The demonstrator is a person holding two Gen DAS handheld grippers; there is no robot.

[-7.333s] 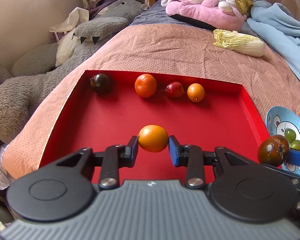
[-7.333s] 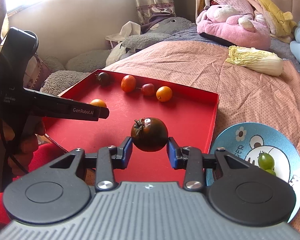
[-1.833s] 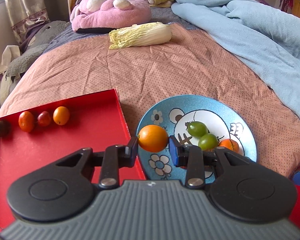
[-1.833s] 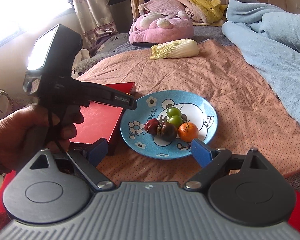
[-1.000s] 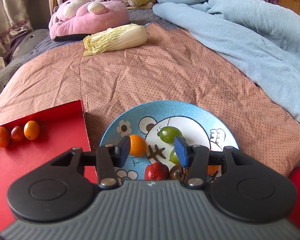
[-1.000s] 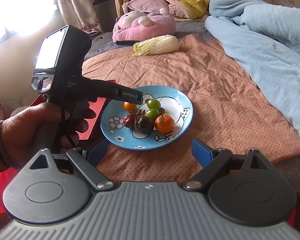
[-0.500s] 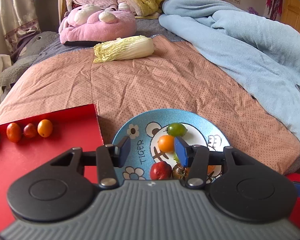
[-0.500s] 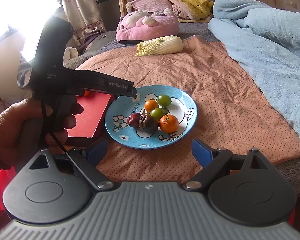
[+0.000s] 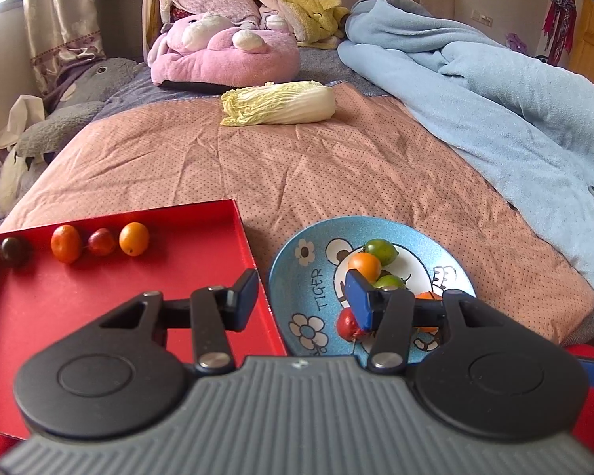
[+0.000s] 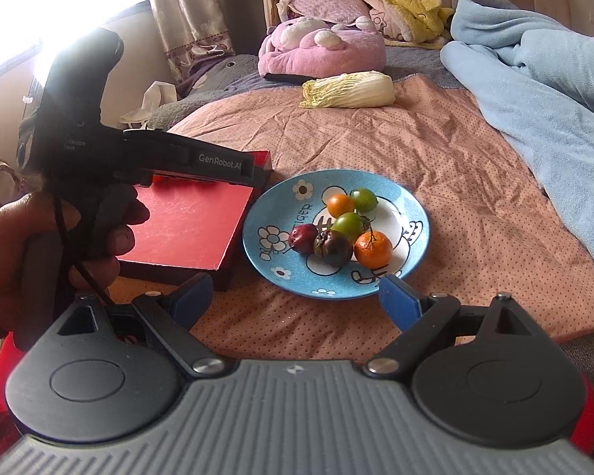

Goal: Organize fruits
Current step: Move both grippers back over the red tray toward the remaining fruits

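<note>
While both grippers hang over the near edge of the bed [image 9: 336, 166], the blue plate [image 10: 412, 213] is the thing to steer by. On the plate I count six fruits: two green tomatoes [image 10: 363, 199], one small orange tomato [image 10: 339, 204], one bigger orange [image 10: 373, 249], one dark tomato [image 10: 333, 247] and one red fruit [image 10: 303, 238], bunched near the plate's middle, several touching.

Just left of the plate lies one red tray [image 9: 99, 297], its corner close to the plate's rim. Along the tray's far wall sit four more fruits in a row: one dark [image 9: 14, 250], two orange [image 9: 65, 243] and one red [image 9: 101, 241].

Beyond the plate, well apart, lies one cabbage [image 9: 281, 103]; further back one pink plush [image 9: 225, 55]. Right of the plate is one blue blanket [image 9: 495, 99].

The left gripper [image 9: 301, 297], in a hand [image 10: 39, 253], hangs over the plate's left rim, its fingers [image 9: 244, 295] part spread and pinching nothing. The right gripper [image 10: 293, 301] hangs over the near side of the plate, fingers [image 10: 400, 303] spread wide, empty.
</note>
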